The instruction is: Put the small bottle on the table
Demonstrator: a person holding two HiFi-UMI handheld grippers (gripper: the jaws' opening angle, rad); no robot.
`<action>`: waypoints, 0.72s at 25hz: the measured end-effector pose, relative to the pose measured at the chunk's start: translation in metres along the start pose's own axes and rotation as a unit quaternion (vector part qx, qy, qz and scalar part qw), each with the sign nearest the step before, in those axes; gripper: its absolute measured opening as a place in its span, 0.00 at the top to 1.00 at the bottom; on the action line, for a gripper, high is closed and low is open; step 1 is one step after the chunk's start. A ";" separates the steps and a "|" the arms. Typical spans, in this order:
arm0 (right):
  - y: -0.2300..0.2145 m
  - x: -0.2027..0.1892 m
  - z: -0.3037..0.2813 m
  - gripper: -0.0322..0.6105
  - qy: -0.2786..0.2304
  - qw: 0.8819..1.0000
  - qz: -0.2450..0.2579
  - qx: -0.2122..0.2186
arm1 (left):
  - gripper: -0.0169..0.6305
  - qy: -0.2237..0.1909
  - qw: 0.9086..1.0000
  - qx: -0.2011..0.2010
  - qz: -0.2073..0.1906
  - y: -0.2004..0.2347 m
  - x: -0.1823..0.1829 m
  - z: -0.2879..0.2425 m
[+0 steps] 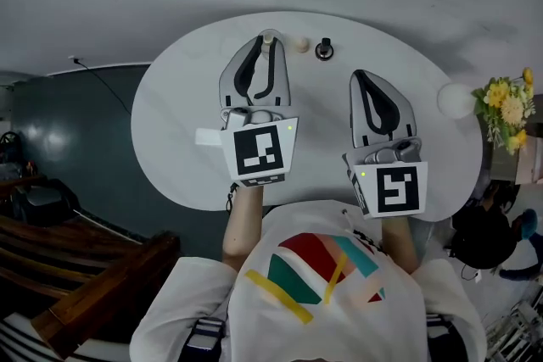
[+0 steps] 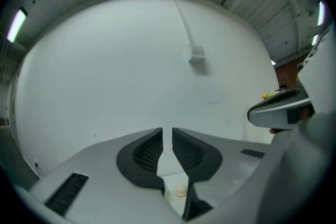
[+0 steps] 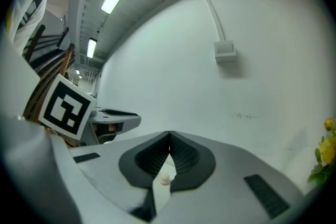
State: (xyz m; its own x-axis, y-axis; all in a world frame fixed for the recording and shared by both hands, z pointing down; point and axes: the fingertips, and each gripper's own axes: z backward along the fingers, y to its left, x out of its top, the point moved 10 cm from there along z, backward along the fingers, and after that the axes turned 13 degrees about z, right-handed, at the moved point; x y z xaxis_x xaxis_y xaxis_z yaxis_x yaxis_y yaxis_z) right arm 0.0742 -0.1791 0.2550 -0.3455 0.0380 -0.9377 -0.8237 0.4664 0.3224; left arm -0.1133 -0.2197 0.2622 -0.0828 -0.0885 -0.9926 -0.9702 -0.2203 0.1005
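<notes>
The small pale bottle (image 1: 269, 36) stands at the far side of the white oval table (image 1: 170, 123). My left gripper (image 1: 267, 43) reaches over the table, its fingertips closed in on the bottle from both sides. In the left gripper view only a narrow pale slit shows between the left gripper's (image 2: 166, 139) ribbed pads. My right gripper (image 1: 359, 78) hovers to the right, nearer the front edge. Its pads (image 3: 169, 138) meet at the tips with nothing between them.
A small cream ball (image 1: 299, 44) and a black round object (image 1: 323, 49) lie just right of the bottle. A white globe (image 1: 456, 100) and yellow flowers (image 1: 507, 106) sit at the table's right end. A dark wooden bench (image 1: 93, 284) stands at lower left.
</notes>
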 end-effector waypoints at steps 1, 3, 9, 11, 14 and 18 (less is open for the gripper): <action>0.001 0.002 0.001 0.93 -0.005 1.000 -0.002 0.000 | 0.88 -0.016 1.000 0.000 0.003 -0.003 0.006 0.006; 0.002 0.007 0.001 0.93 -0.017 1.000 -0.008 -0.001 | 0.92 -0.046 0.999 -0.001 0.017 -0.009 0.016 0.019; 0.003 0.012 0.004 0.93 -0.033 0.999 -0.005 -0.001 | 0.95 -0.048 0.998 -0.008 0.029 -0.030 0.024 0.052; 0.003 0.012 0.006 0.93 -0.032 0.999 -0.003 -0.004 | 0.95 -0.044 0.998 -0.016 0.030 -0.034 0.023 0.056; 0.003 0.011 0.009 0.93 -0.034 0.999 -0.006 -0.009 | 0.95 -0.041 0.998 -0.024 0.031 -0.037 0.023 0.058; 0.002 0.010 0.013 0.93 -0.036 0.999 -0.011 -0.013 | 0.95 -0.044 0.999 -0.021 0.025 -0.034 0.024 0.060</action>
State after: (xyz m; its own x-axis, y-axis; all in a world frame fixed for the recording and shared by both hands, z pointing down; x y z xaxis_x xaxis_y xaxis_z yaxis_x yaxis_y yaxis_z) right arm 0.0747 -0.1663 0.2446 -0.2947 0.0910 -0.9512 -0.8428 0.4444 0.3036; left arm -0.0954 -0.1562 0.2308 -0.1528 -0.0158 -0.9881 -0.9542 -0.2579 0.1517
